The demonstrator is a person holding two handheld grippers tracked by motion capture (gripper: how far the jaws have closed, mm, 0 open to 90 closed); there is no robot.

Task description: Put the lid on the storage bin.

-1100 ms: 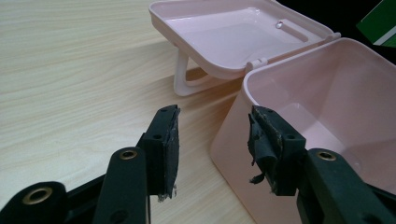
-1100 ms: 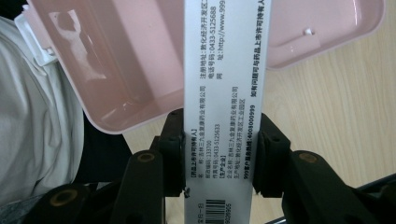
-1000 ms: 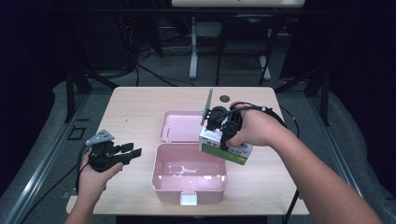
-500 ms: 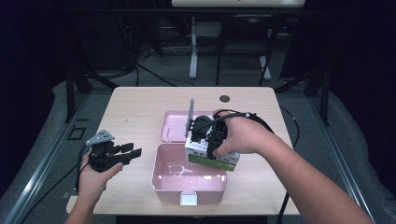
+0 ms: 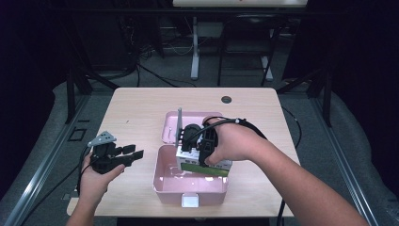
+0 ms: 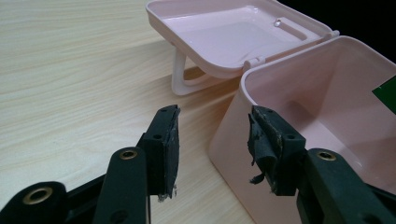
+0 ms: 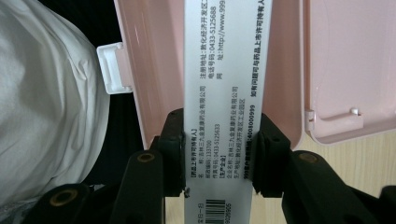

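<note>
A pink plastic box (image 5: 162, 188) stands open near the table's front edge, its lid (image 5: 170, 126) laid back behind it. My right gripper (image 5: 194, 157) is shut on a white and green carton (image 5: 207, 167), which hangs over the box's right half. In the right gripper view the pads clamp the carton's printed white side (image 7: 219, 93) above the box's pink inside (image 7: 156, 70). My left gripper (image 5: 134, 153) rests open to the left of the box; in the left gripper view its jaws (image 6: 212, 154) stand apart by the box's near corner (image 6: 233, 135), holding nothing.
The light wooden table (image 5: 136, 113) has bare room at the left and back. A round cable hole (image 5: 226, 100) sits near its far edge. Black cables trail from both grippers. Dark floor and stand legs surround the table.
My right hand has carried the carton leftward and toward the front, from beside the lid to over the open box. The left gripper has stayed where it was.
</note>
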